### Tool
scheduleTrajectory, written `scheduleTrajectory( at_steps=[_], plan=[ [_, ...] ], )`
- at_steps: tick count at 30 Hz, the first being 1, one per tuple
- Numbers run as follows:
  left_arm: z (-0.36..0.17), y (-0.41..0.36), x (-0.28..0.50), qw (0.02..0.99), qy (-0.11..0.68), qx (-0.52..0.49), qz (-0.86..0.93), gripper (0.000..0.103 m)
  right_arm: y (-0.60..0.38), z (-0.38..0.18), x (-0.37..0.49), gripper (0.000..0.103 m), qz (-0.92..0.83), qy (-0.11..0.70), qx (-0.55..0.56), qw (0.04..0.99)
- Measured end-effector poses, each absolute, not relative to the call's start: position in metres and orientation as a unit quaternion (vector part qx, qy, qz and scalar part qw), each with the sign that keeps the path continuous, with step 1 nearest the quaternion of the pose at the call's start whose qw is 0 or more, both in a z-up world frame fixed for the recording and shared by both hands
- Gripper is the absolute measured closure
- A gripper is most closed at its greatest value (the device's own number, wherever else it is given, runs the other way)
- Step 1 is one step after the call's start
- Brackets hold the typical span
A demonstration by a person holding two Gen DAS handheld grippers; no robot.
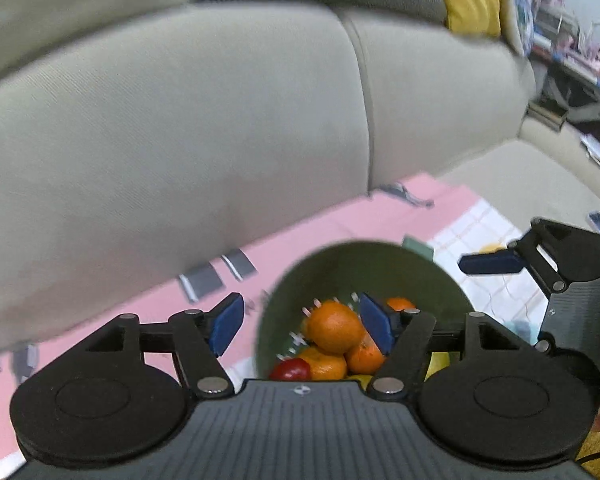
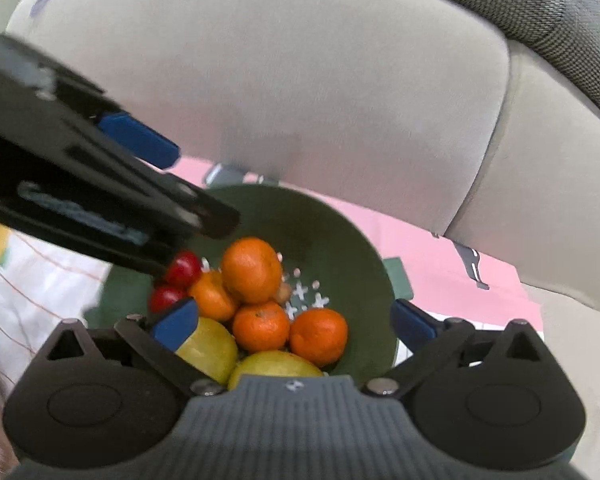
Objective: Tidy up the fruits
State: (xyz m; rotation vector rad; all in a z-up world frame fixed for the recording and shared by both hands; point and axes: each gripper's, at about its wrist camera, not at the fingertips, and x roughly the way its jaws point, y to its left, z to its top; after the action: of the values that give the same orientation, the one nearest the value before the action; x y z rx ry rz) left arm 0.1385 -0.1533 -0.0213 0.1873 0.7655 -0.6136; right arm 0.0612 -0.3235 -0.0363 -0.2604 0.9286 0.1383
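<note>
While both tongs, left [image 1: 302, 322] and right [image 2: 294, 326], hung released over the fruit-filled green bowl [image 2: 340, 240], picking an orange [image 2: 252, 270] likely came next.

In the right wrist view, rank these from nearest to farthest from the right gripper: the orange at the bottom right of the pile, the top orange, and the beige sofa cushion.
From the right gripper:
1. The round orange at the pile's bottom right, between the fingers, in the green plastic bowl.
2. The top orange, higher on the pile, mid-bowl.
3. The beige fabric sofa cushion, behind the bowl.
</note>
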Motion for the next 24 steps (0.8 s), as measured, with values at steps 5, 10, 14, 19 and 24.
scheduleTrajectory(
  at_steps=[5, 10, 14, 19, 24],
  plan=[
    [0.013, -0.134, 0.107, 0.913, 0.286, 0.131, -0.262, 0.019, -0.319, -0.011, 0.046, 0.004, 0.05, 0.418, -0.09, 0.902],
    [0.042, -0.116, 0.076, 0.928, 0.235, 0.146, -0.25, 0.015, -0.314, 0.02, 0.028, 0.004, 0.025, 0.392, -0.053, 0.918],
    [0.057, -0.104, 0.051, 0.94, 0.205, 0.154, -0.224, 0.013, -0.307, 0.037, 0.011, 0.004, 0.017, 0.357, -0.049, 0.933],
    [0.072, -0.091, 0.022, 0.948, 0.186, 0.162, -0.203, 0.012, -0.298, 0.054, -0.012, 0.004, 0.036, 0.344, -0.026, 0.938],
    [0.082, -0.078, 0.001, 0.958, 0.168, 0.16, -0.171, 0.012, -0.288, 0.063, -0.031, 0.004, 0.061, 0.344, 0.017, 0.937]
  ],
)
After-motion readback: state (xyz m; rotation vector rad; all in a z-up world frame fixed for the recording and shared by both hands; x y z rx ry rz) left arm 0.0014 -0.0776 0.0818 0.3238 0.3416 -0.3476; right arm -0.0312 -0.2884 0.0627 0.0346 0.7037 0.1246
